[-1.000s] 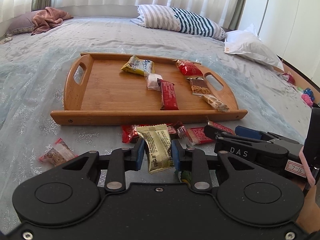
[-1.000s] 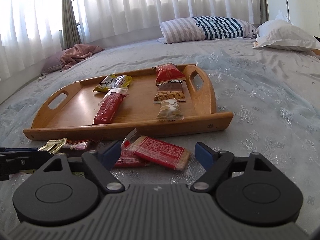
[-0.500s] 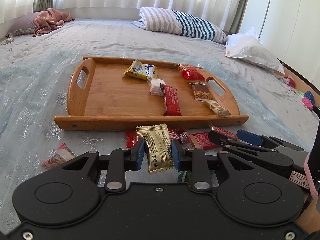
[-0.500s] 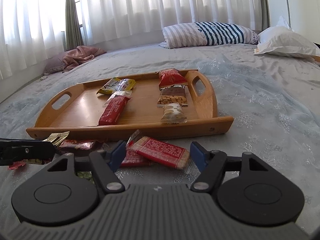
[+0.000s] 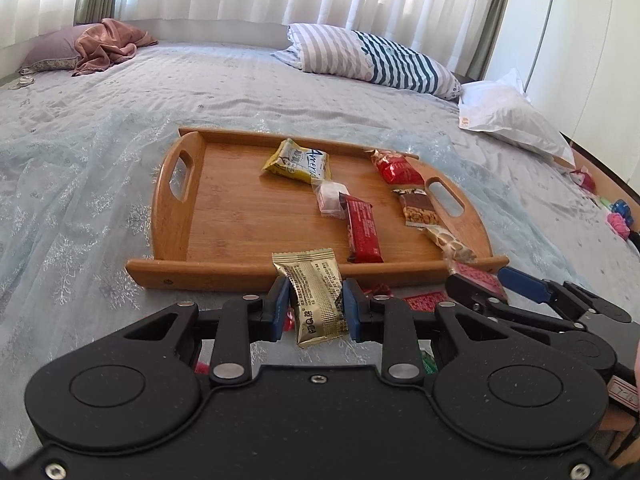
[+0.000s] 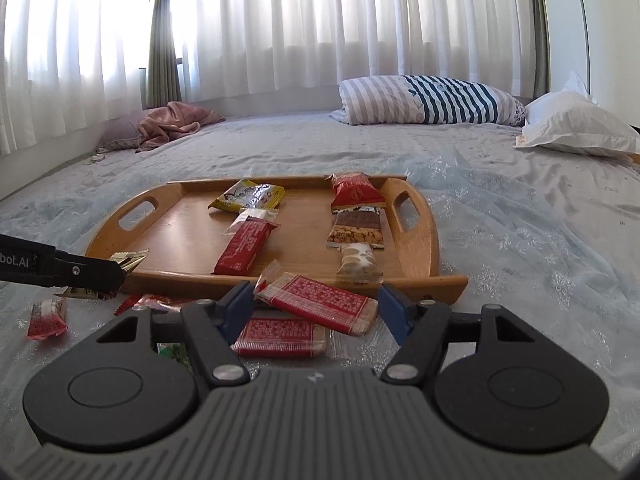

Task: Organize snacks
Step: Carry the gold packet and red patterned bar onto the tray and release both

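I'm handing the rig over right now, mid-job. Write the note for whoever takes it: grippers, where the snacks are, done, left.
Left gripper: shut on the gold packet, held just short of the wooden tray's near rim.
Right gripper: jaws around the red wafer pack; it looks lifted, so treat it as gripped.
Done: six snacks lie on the tray, among them the yellow packet and the long red bar.
Left: place both held packs, then clear the bedspread: second red wafer pack, small red-and-clear packet, and the small wrappers by the tray's near rim.
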A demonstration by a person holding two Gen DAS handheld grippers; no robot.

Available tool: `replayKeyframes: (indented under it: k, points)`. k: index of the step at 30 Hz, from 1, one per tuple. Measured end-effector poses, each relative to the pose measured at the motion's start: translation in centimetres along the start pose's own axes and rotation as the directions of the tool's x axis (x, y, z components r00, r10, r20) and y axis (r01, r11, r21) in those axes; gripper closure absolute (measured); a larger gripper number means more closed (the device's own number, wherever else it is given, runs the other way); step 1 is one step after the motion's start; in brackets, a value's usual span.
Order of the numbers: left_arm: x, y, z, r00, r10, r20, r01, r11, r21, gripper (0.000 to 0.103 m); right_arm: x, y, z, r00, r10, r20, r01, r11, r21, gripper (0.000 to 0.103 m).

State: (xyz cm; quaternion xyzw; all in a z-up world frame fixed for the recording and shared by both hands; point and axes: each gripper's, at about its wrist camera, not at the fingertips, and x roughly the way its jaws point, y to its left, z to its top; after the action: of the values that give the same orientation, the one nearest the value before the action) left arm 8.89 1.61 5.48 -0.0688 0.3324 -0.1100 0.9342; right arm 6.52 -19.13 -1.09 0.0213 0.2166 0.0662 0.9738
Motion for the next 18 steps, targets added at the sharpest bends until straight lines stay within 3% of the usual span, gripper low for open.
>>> replayKeyframes:
  k: [9, 18]
  points:
    - [1.7, 1.7, 3.8, 1.000, -0.002, 0.026, 0.002, 1.000, -0.011, 0.076, 1.7, 0.6, 3.8, 0.998, 0.036, 0.053, -0.032, 0.997, -0.075, 0.033]
    - [5.4, 3.5, 9.5, 0.999, 0.011, 0.042, -0.011, 1.000, -0.009, 0.076, 7.2, 1.4, 8.1, 0.993, 0.109, 0.044, -0.098, 0.975, -0.201, 0.033]
